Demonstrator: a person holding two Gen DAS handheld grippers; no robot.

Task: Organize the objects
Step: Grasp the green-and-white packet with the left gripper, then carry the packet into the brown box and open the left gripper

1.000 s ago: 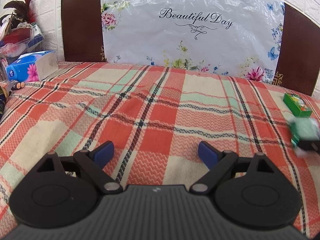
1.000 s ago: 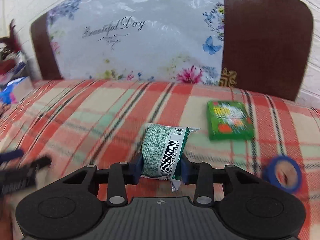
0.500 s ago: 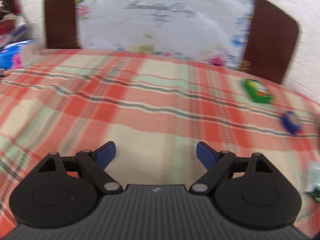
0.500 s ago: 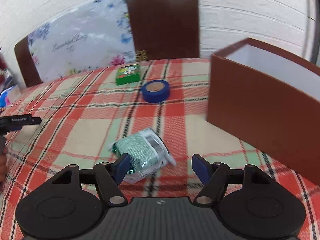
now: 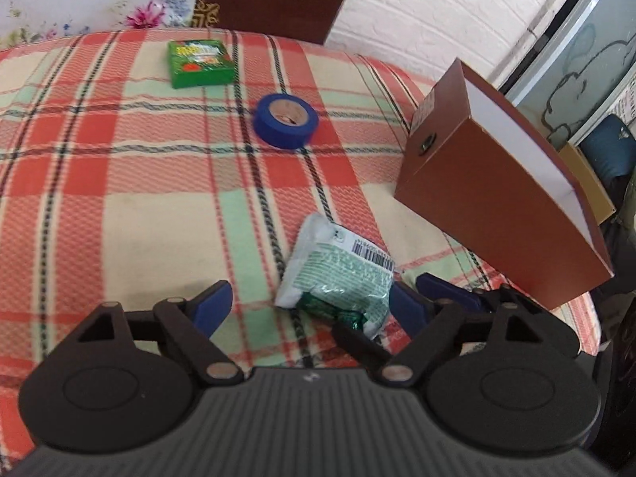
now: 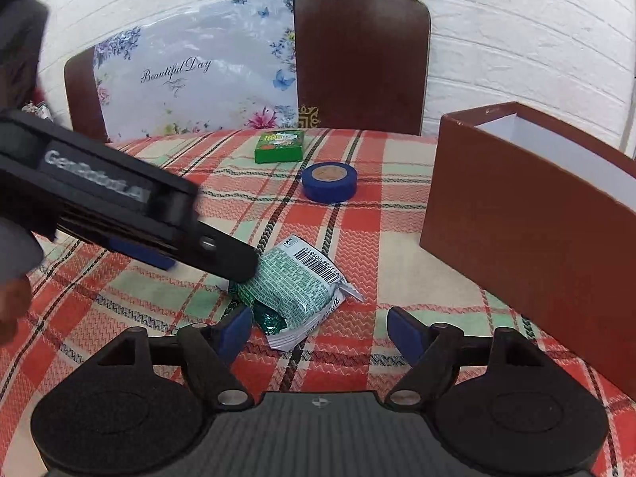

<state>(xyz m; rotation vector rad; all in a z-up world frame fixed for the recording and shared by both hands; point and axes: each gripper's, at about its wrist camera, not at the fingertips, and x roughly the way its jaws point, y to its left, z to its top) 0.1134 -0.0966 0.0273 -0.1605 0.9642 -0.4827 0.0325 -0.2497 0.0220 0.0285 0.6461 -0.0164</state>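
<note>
Lying on plaid blanket [image 6: 397,246], green-white snack packet [image 6: 296,286] is seen just ahead of right gripper [image 6: 320,328], whose jaws have just been opening, wide now, nothing pressed. Left gripper [image 5: 308,304], also spread wide, is angled in from left. Packet's long axis is set diagonally, barcode end toward brown box [image 6: 532,222]. Contact with left fingertip possibly made; unclear.

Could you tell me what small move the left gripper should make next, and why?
Probably ease forward and close on the green packet: it lies loose on the blanket between both open grippers, the right gripper having just opened off it, beside the brown box.
</note>
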